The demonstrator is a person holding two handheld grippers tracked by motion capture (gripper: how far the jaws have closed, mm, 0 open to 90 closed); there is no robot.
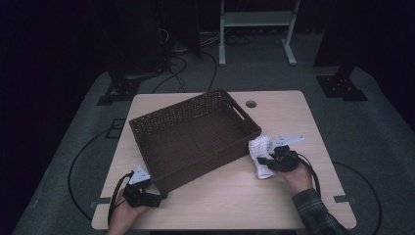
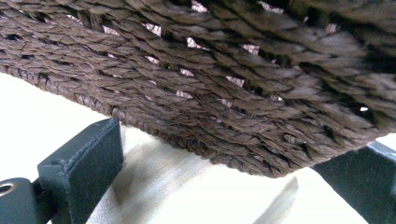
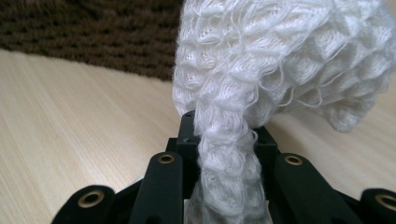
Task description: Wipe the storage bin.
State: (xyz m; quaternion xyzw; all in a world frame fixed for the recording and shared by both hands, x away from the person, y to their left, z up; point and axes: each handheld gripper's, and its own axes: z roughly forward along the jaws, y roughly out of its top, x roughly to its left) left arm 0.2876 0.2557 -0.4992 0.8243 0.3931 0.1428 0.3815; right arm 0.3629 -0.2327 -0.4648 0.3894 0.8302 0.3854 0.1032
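Here, right tongs (image 3: 224,135) clenched on white knit cloth (image 3: 280,60), left tongs (image 2: 224,177) released beside wicker basket (image 2: 224,79).

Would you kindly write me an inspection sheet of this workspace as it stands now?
Surface: light wood table, with a round hole near its far edge.
Job's things: brown wicker basket, set askew, nothing seen inside; white knitted cloth beside its right end.
Clutter: nothing seen.
Grippers: left tool open at the basket's near corner, a jaw on each side of the corner's base; right tool shut on the white knitted cloth.
Cables: a black one loops from each tool; more lie on the floor beyond the table.
Surroundings: grey floor, a pale metal frame behind, dark background.
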